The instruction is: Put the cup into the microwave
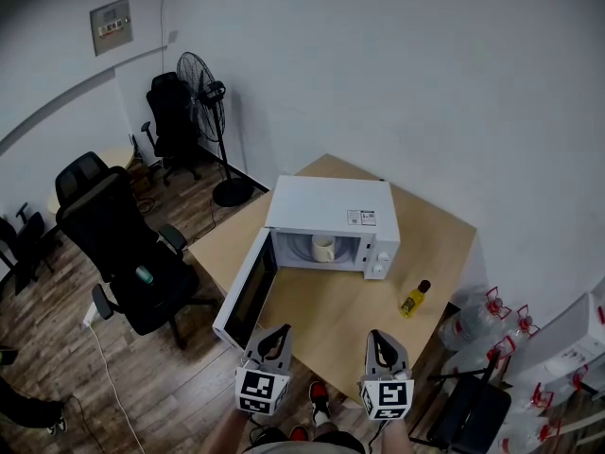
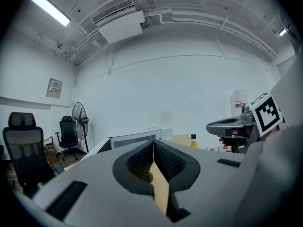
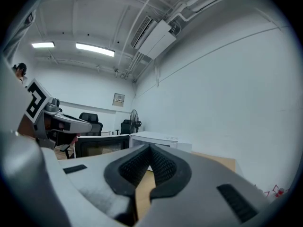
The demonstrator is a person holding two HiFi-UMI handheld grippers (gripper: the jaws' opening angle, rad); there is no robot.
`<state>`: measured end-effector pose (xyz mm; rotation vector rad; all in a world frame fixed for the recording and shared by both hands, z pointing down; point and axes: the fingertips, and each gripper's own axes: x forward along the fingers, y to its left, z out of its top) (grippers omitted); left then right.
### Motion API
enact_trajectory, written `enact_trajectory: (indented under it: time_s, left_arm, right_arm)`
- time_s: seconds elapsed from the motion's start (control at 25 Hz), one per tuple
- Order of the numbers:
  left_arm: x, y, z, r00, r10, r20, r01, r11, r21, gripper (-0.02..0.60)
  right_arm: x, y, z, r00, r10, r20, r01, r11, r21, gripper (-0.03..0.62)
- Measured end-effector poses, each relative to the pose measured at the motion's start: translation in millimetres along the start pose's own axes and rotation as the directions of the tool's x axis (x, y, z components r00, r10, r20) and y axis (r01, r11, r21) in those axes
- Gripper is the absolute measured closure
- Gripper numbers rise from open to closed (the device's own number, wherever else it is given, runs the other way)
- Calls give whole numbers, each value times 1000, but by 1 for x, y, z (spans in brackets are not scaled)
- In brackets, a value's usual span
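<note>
Though the cup (image 1: pixel 323 248) already stands inside the microwave (image 1: pixel 331 206), only the head view shows it, pale and upright at the left of the cavity, beyond the swung-out door (image 1: pixel 248 291). Neither gripper view sees into the cavity. The left gripper view catches just the microwave's (image 2: pixel 135 138) upper edge above its own jaws, and the right gripper view shows the door's (image 3: pixel 102 145) dark glass and the white case (image 3: pixel 151 138) behind it.

The person is cut off at the bottom edge of the head view (forearms and shoes (image 1: pixel 317 395) are all that show). The left gripper (image 1: pixel 274 334) and right gripper (image 1: pixel 380 337) hang side by side over the near edge of the wooden table (image 1: pixel 435 244), well apart from the microwave. In its own view the left gripper (image 2: pixel 154 145) has its jaws closed tip to tip on nothing, and so does the right gripper (image 3: pixel 150 148). Bare wood shows through the slit below each pair of tips.

A yellow bottle (image 1: pixel 414 299) stands on the table to the right of the microwave. The left gripper view shows it too (image 2: pixel 193 141), but the right gripper view does not. Only the gripper views take in the ceiling air conditioner (image 2: pixel 120 25).

A label (image 1: pixel 361 218) on the microwave's top and a wall panel (image 1: pixel 112 25) carry print too small to read.
</note>
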<state>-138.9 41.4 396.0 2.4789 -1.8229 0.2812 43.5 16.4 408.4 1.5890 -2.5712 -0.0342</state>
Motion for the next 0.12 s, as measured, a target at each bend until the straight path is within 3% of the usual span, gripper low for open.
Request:
enact_trajectory:
  time_s: [0.12]
  left_arm:
    - [2, -1, 0, 1000, 0, 1, 0, 1000, -2, 558]
  right_arm:
    - [1, -2, 0, 1000, 1, 0, -1, 1000, 0, 577]
